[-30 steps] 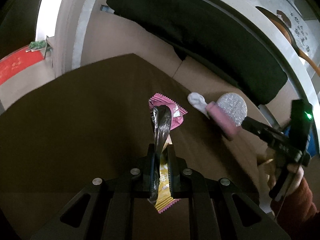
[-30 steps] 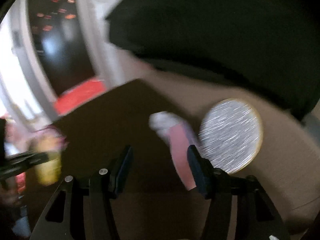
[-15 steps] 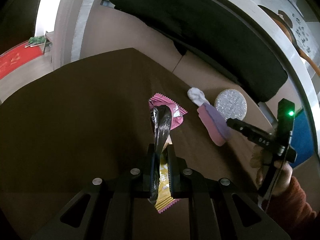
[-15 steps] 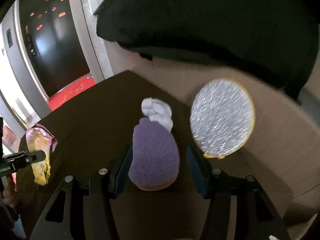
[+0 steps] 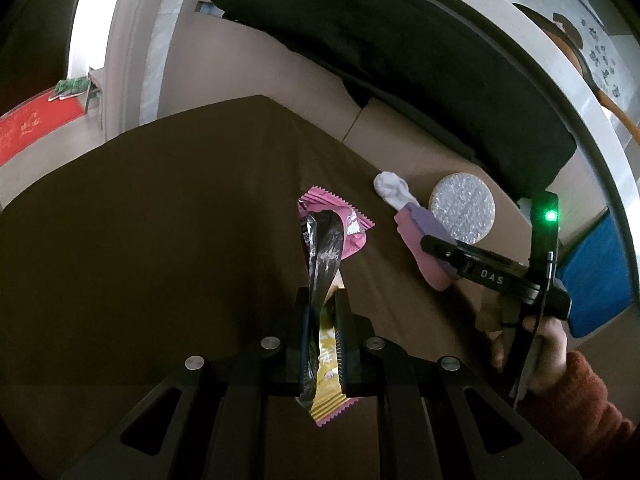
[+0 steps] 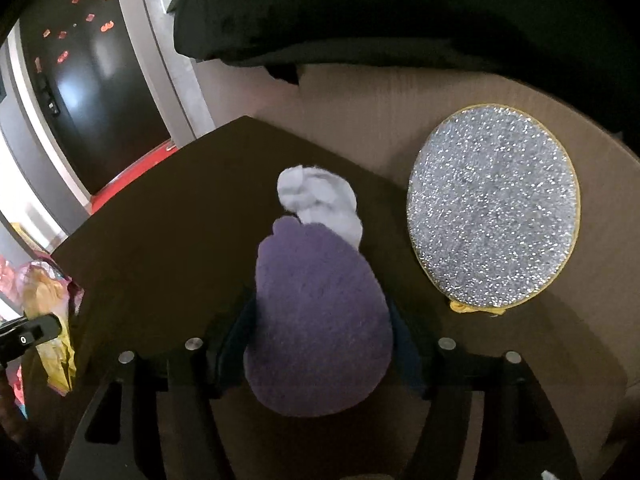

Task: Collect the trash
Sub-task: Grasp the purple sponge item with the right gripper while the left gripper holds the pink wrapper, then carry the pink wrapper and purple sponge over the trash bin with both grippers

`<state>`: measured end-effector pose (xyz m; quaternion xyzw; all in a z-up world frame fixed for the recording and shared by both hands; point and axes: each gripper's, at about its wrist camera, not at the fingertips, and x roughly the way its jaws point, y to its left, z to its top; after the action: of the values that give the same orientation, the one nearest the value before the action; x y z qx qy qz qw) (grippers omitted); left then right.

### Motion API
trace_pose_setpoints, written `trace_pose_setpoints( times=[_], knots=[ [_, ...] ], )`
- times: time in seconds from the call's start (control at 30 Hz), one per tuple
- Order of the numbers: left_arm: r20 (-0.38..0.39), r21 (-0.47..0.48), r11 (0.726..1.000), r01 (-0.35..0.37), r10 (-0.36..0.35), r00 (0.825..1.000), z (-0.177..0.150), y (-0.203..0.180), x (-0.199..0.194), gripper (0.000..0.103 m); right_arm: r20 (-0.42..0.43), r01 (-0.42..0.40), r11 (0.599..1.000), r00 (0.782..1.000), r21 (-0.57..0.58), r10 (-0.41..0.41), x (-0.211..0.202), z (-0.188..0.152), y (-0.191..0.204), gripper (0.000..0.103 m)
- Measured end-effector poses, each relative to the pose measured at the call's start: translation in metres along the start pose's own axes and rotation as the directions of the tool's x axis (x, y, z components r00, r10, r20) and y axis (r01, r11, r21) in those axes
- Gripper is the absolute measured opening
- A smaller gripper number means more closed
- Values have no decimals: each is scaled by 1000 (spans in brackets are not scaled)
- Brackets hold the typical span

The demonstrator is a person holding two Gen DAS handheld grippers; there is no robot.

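Note:
My left gripper [image 5: 322,300] is shut on a bunch of snack wrappers [image 5: 325,256]: a silver-black one, a yellow one and a pink one, held above the dark brown table [image 5: 160,240]. My right gripper [image 6: 320,312] is around a purple and pink object [image 6: 320,320] with a white sock-like end [image 6: 320,200] lying on the table; its fingers are closed against the sides. From the left wrist view the right gripper [image 5: 436,246] sits over that object [image 5: 420,240]. The wrappers show at the left edge of the right wrist view [image 6: 52,312].
A round glittery silver pad [image 6: 494,224] with a yellow rim lies right of the purple object, also in the left wrist view [image 5: 462,208]. A black cushion [image 5: 400,52] lies behind on cardboard [image 5: 400,148]. A blue box [image 5: 600,280] is at right.
My right gripper has come down over the purple object and closed its fingers against it. My left gripper has kept hold of the wrappers and barely moved.

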<state>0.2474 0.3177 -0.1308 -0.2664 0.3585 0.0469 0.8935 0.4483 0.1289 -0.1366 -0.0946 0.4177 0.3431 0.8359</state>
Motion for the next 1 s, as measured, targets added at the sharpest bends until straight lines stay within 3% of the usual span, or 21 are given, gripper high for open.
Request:
trace_pose_setpoints(
  times=[0.17, 0.33, 0.63, 0.83, 1.0],
  knots=[
    [10, 30, 1000, -5, 4, 1000, 0, -11, -3, 11, -8, 40, 999, 999, -29, -40, -14, -6, 5, 62],
    [38, 75, 997, -1, -2, 999, 2, -30, -16, 11, 50, 40, 999, 998, -7, -39, -54, -13, 4, 61],
    [184, 217, 976, -15, -26, 983, 17, -102, -56, 11, 173, 40, 997, 984, 65, -51, -153, -23, -8, 61],
    [277, 319, 947, -22, -71, 958, 22, -163, -84, 11, 294, 61, 996, 953, 72, -79, -223, -32, -9, 61],
    [335, 387, 922, -25, -116, 935, 23, -212, -102, 11, 386, 110, 992, 914, 67, -127, -280, -43, -13, 61]
  ],
)
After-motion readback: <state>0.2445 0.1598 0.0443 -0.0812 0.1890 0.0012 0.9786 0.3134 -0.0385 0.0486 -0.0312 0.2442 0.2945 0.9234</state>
